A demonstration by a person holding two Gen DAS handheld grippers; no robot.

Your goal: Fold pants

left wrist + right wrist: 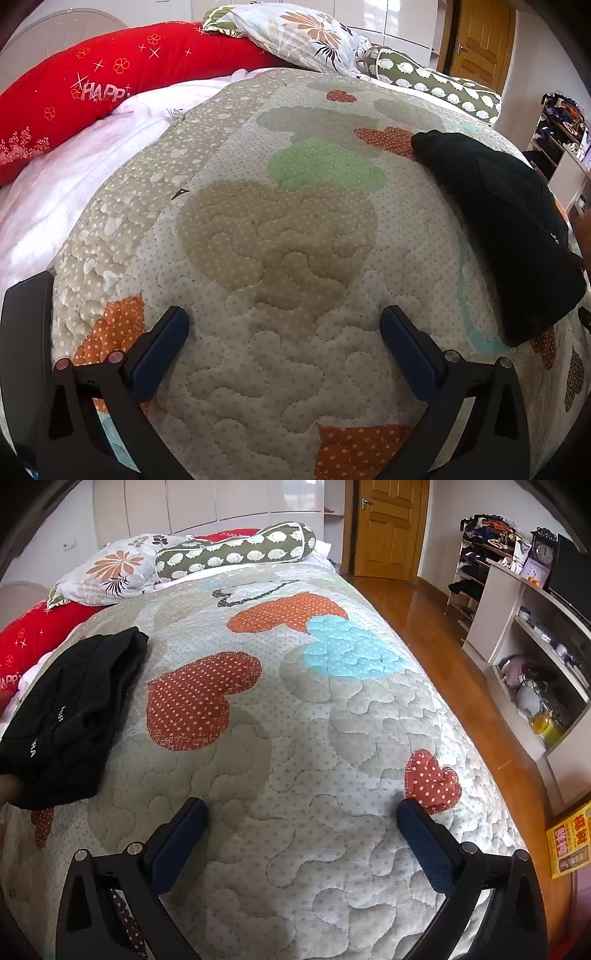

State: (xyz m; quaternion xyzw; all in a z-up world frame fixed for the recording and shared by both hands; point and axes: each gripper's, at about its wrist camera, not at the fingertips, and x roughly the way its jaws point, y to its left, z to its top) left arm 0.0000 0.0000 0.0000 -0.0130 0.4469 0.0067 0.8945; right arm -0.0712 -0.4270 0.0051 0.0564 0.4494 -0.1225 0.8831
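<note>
Bedroom, daylit. Bed w/ quilted heart-patch bedspread (295, 738) fills most of both views. At head end: red cushion (92, 85), floral pillow (107, 568), olive bolster w/ white hedgehog print (236, 552), white fleecy blanket (74, 173) beside the spread. Glossy white wardrobe doors (221, 502) behind the bed. Wooden door (388, 524), shut, in far corner. Wood floor (443, 657) along bed's side. White shelf unit (532, 646) w/ clutter against wall, clock (543, 554) on top, open rack of clothes (480, 546) next to it.
</note>
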